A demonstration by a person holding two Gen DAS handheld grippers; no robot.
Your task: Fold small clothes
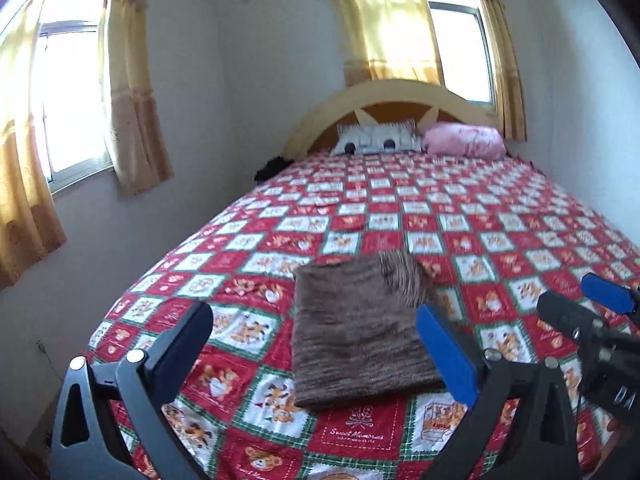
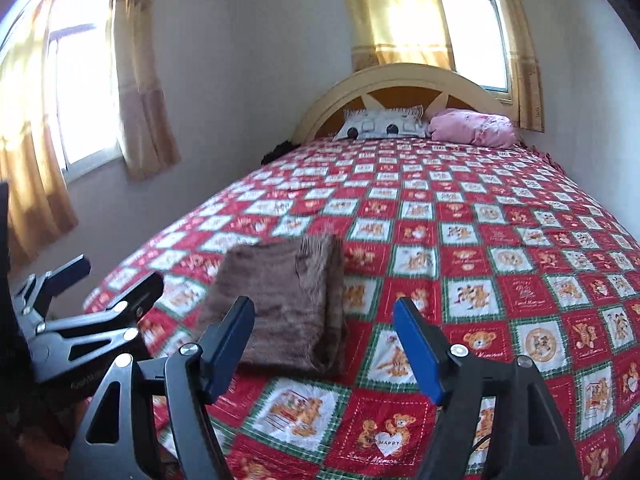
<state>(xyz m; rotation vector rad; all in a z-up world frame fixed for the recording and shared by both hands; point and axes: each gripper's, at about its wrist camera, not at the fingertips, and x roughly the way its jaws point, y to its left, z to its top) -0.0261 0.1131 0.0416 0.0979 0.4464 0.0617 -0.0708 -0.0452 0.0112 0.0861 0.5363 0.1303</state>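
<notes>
Near the foot of the bed, a brown knitted garment lies already folded into a compact rectangle on the red teddy-bear patchwork bedspread, one striped flap turned over at its far right corner. It sits flat and squared, which suggests the folding is nearly or fully done and the piece has been set down to rest.

Both tools hang above the bedspread with nothing in them. The left gripper has its jaws spread wide, framing the garment from either side without touching it. The right gripper is likewise spread and empty, with the garment just left of its line and its left finger overlapping the cloth's near edge in view.

Farther up, an owl-face pillow and a pink pillow lean by the arched wooden headboard, well apart from the work. Yellow curtains flank bright windows. Nothing lies between the grippers and the garment.
</notes>
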